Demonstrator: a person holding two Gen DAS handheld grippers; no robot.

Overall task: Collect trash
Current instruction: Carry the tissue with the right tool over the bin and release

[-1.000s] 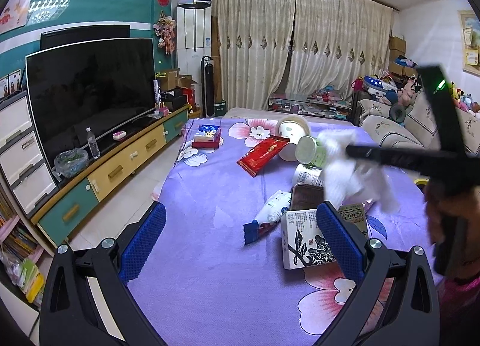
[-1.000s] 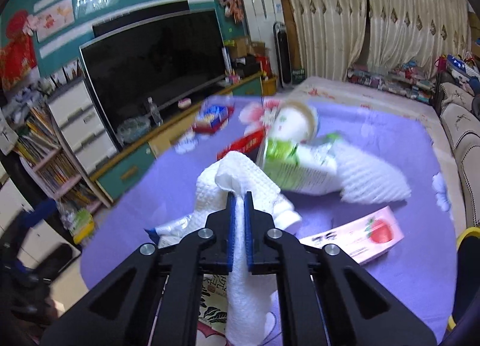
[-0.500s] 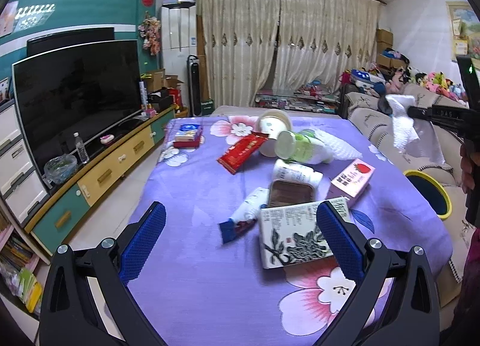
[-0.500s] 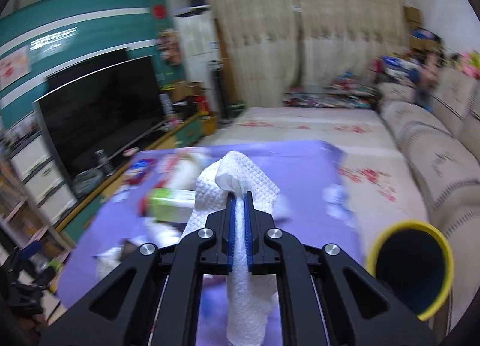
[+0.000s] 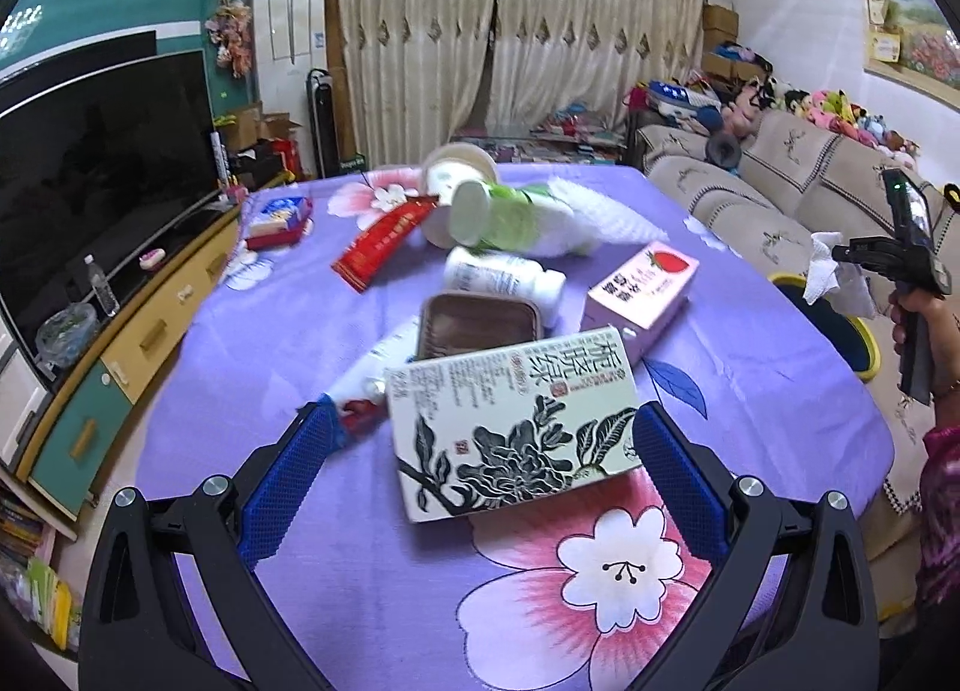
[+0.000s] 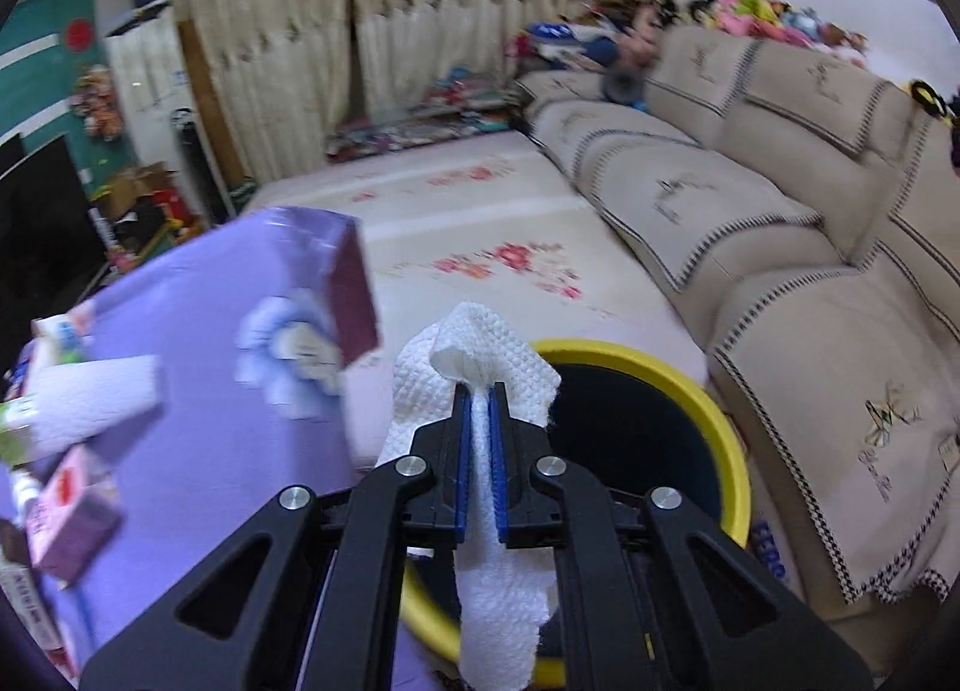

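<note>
One claw [image 6: 478, 391] pinching tissue [image 6: 480, 367].

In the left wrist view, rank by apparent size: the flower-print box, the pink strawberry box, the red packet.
1. flower-print box, by far the largest, though it lies nearest the camera.
2 and 3. pink strawberry box and red packet look about alike; the packet lies farther back, so no ranking.
</note>
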